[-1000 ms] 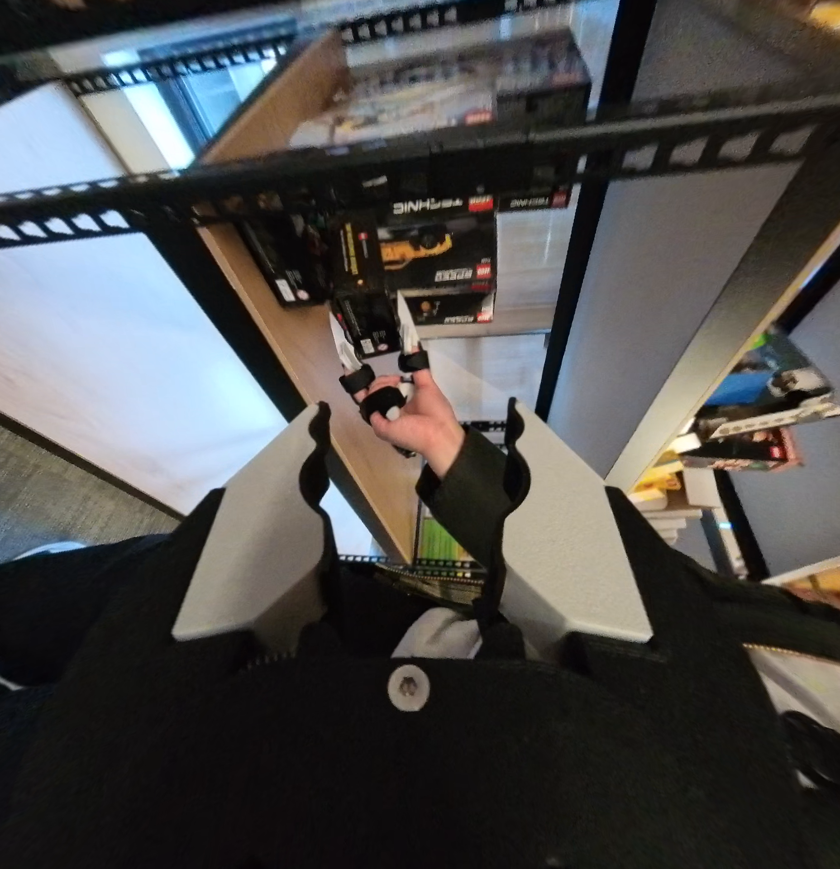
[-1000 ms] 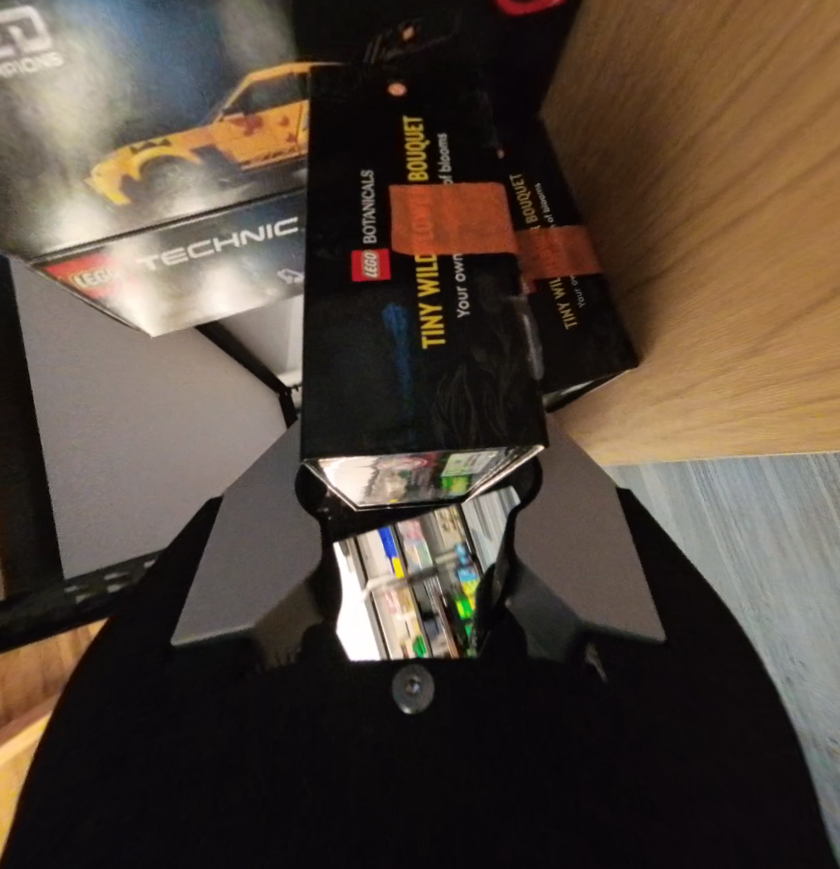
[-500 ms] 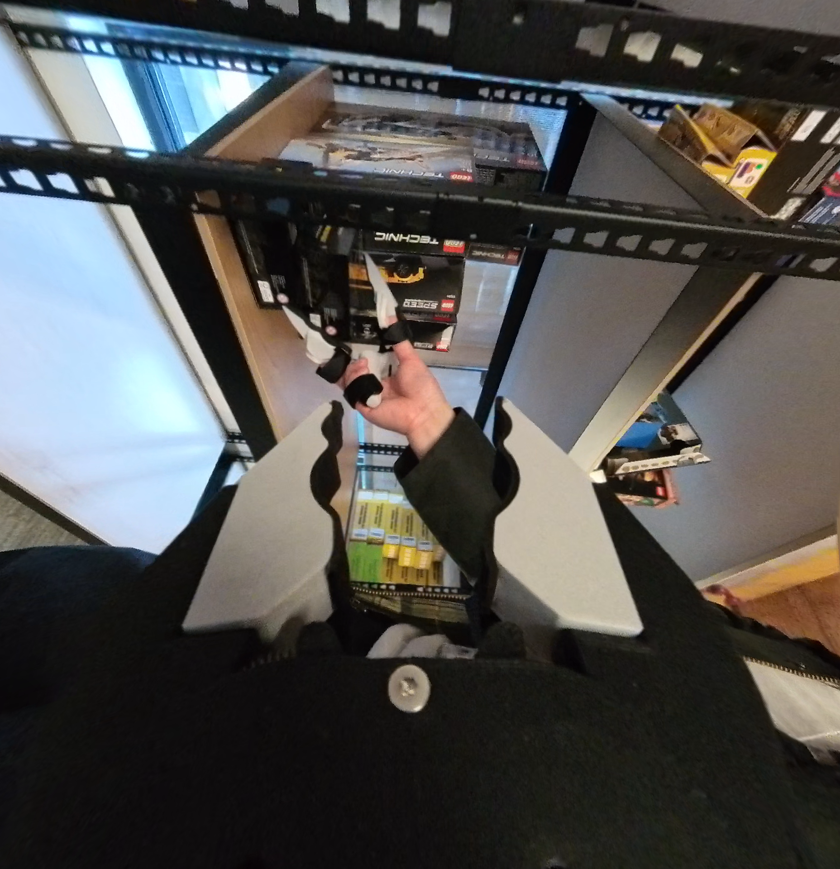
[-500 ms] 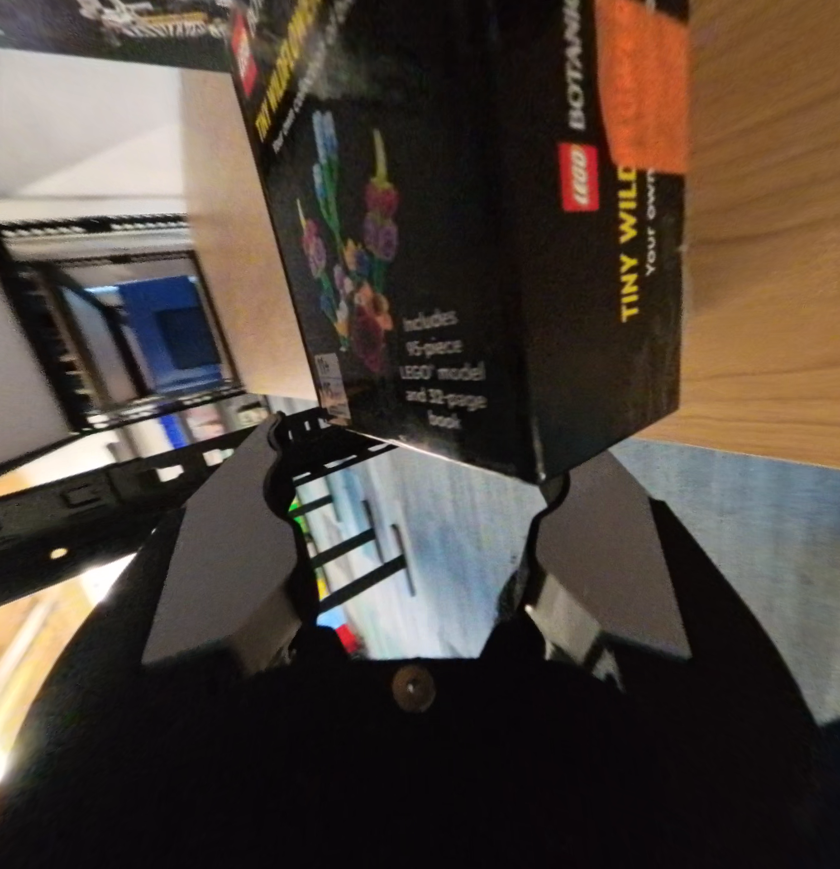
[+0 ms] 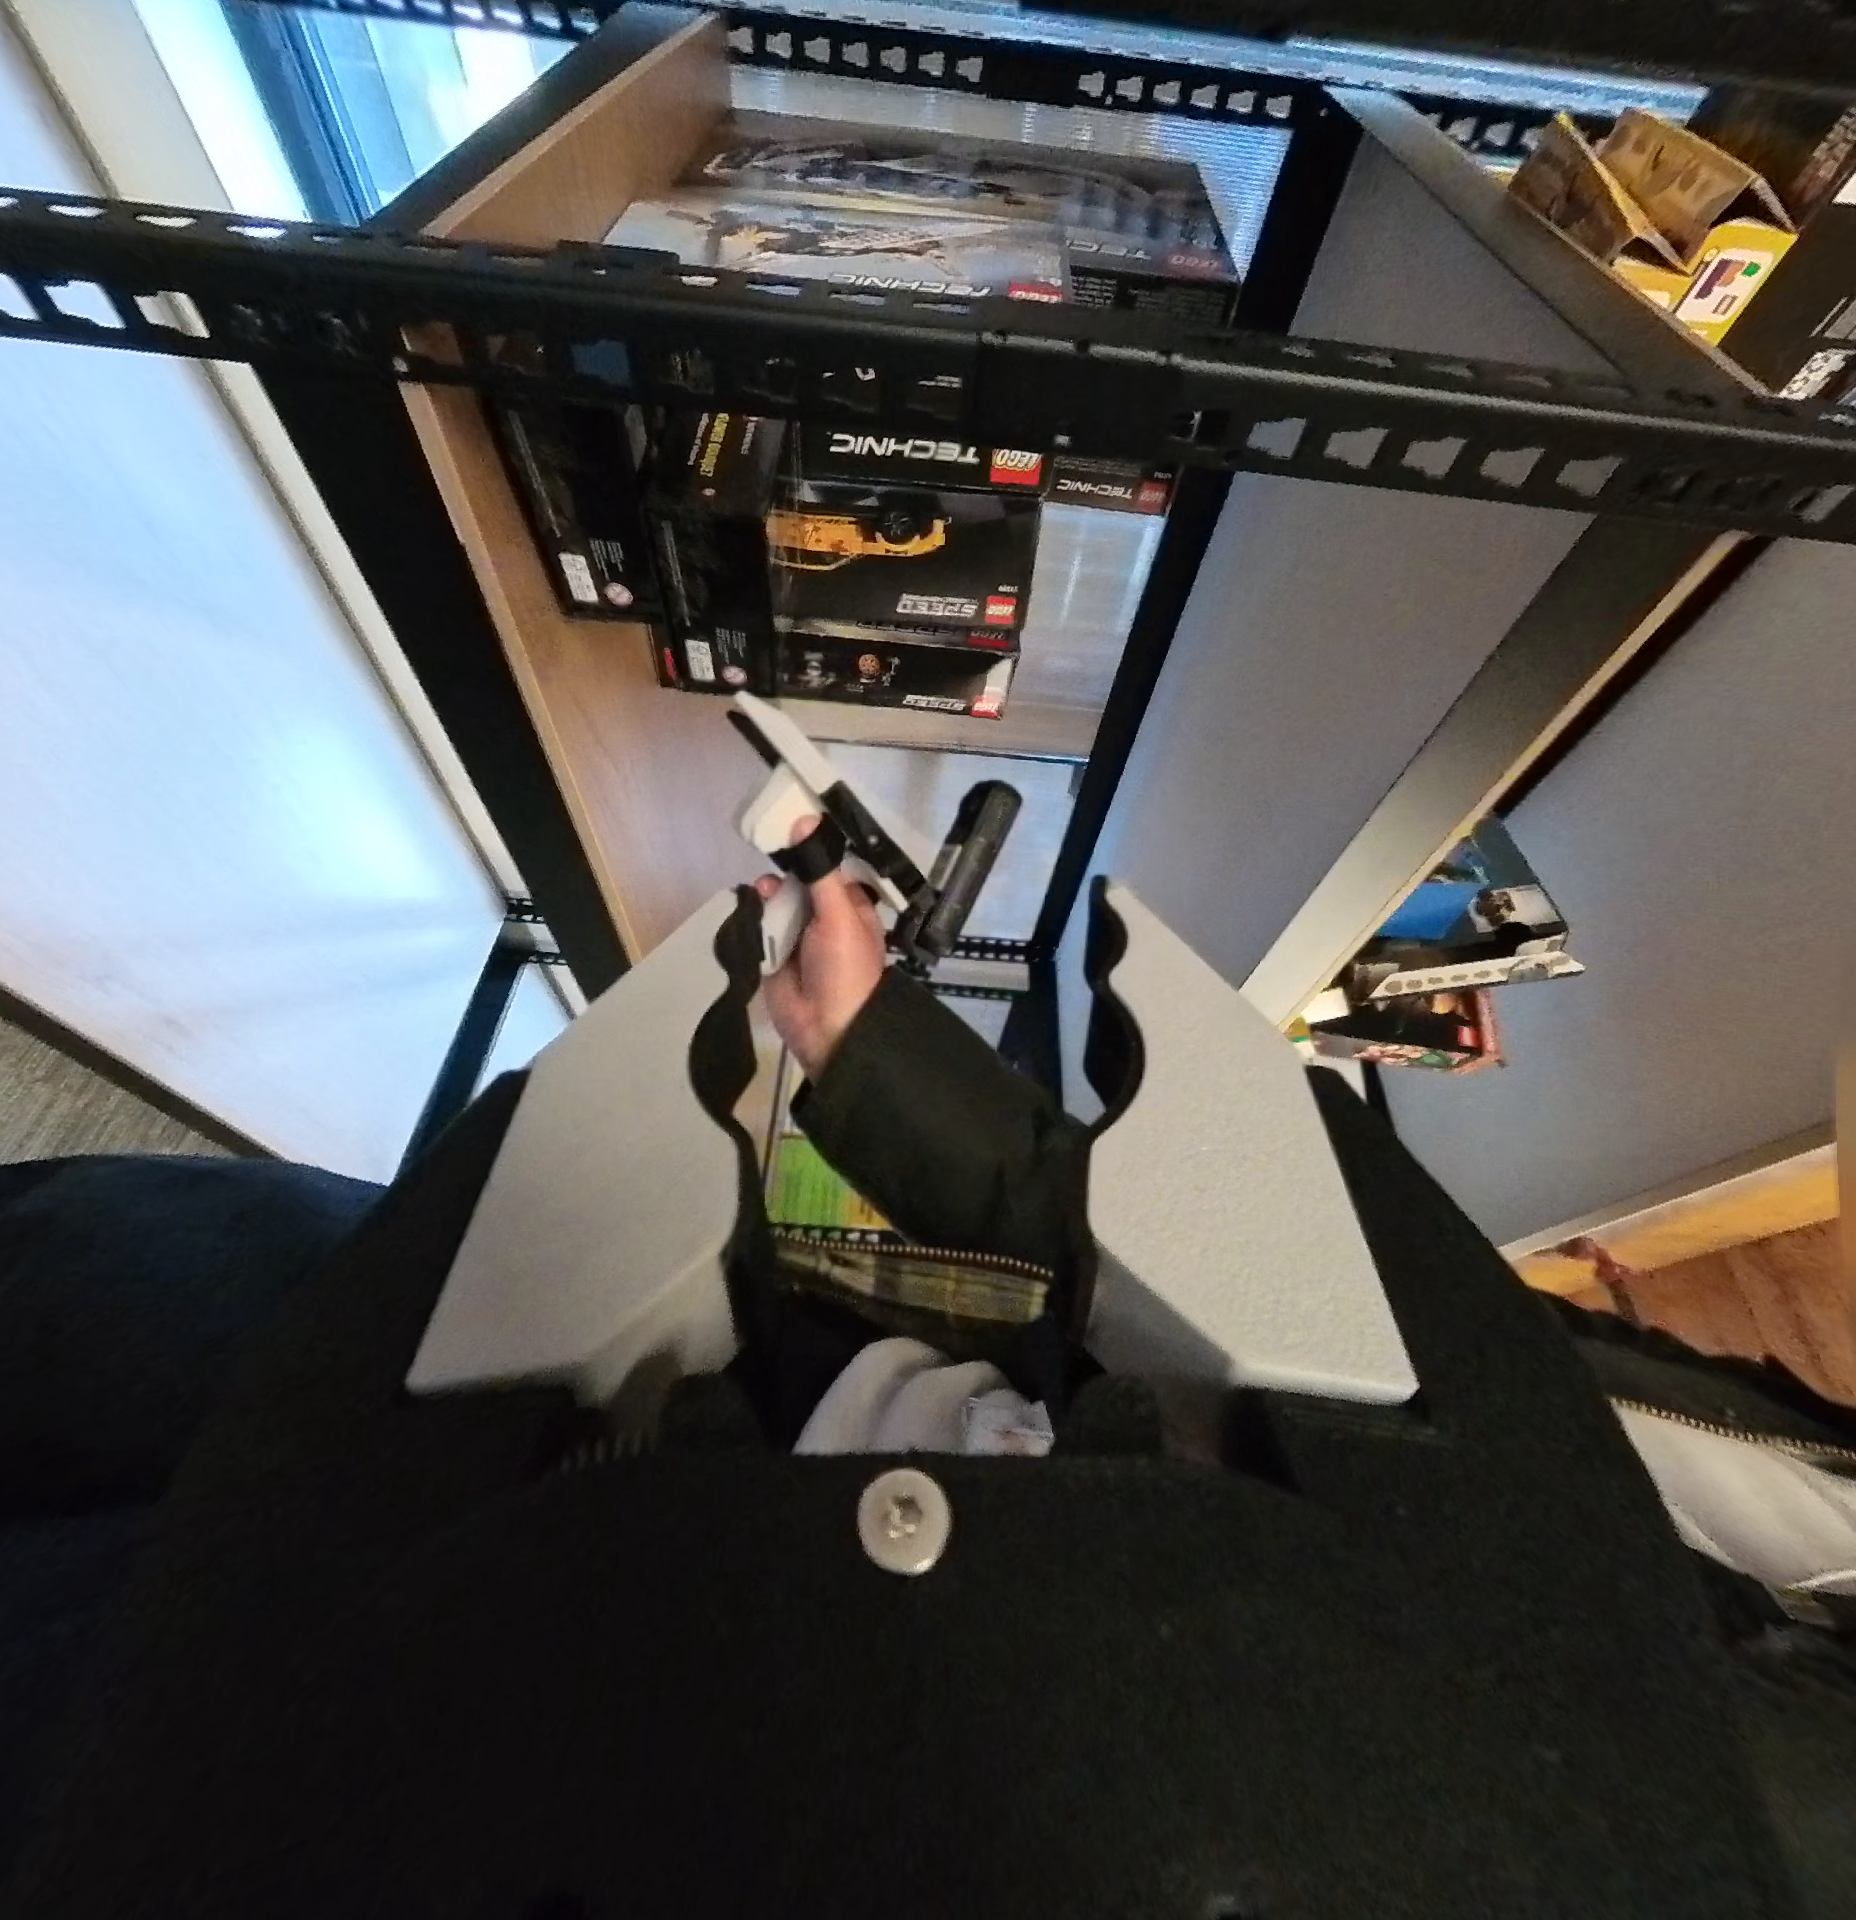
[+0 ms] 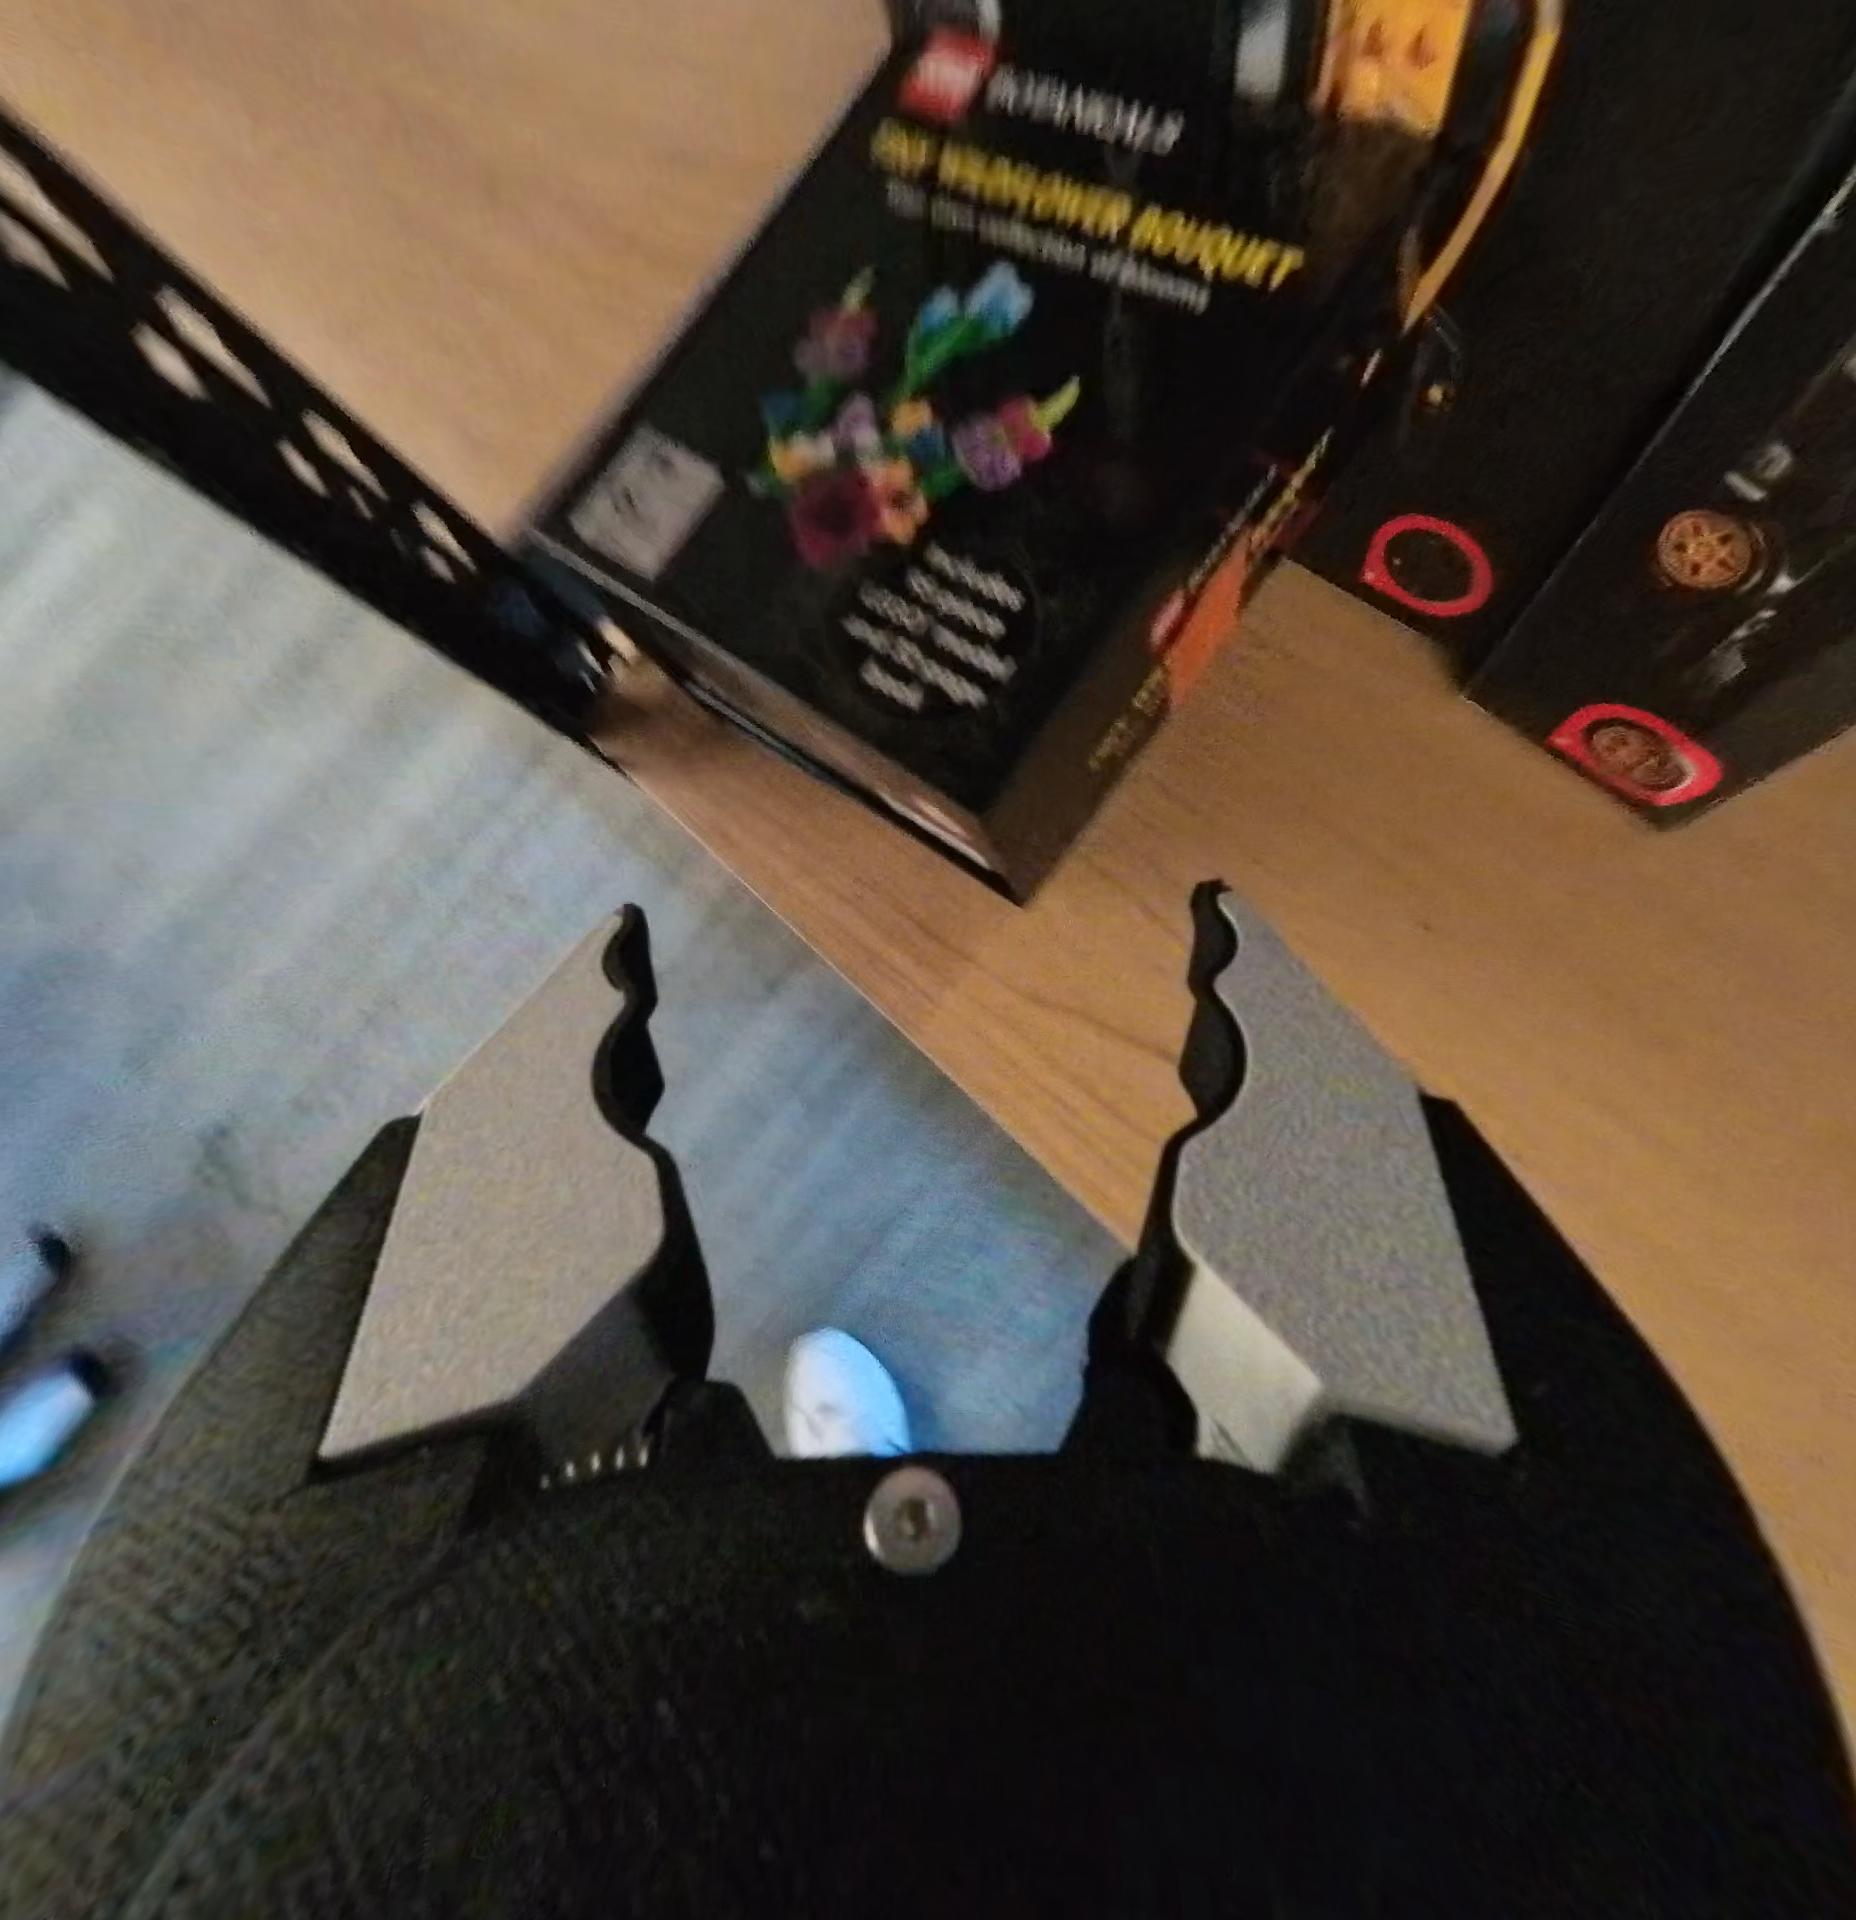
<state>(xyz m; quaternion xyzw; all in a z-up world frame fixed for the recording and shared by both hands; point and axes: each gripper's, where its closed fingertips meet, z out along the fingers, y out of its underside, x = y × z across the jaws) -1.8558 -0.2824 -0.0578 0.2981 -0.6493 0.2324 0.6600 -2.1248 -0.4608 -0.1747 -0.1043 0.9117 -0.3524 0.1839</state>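
My right gripper (image 6: 916,904) is open and empty, just in front of a black box with a flower picture (image 6: 934,468). The box stands at the edge of a wooden shelf board (image 6: 1319,935), and its near corner lies a little ahead of the fingertips. My left gripper (image 5: 913,935) is open and empty, held back from the rack. Between its fingers I see a person's hand (image 5: 820,966) holding the right gripper (image 5: 789,769) below the flower box (image 5: 711,561).
Other black boxes (image 6: 1682,520) stand to the right of the flower box. A black perforated rack beam (image 5: 1007,364) crosses the left wrist view. More boxes (image 5: 903,551) fill the shelf. Grey floor (image 6: 228,831) lies below the shelf edge.
My right gripper was shut on the flower box, has opened and drawn back, and the box now stands on the shelf. The left wrist view has shifted slightly.
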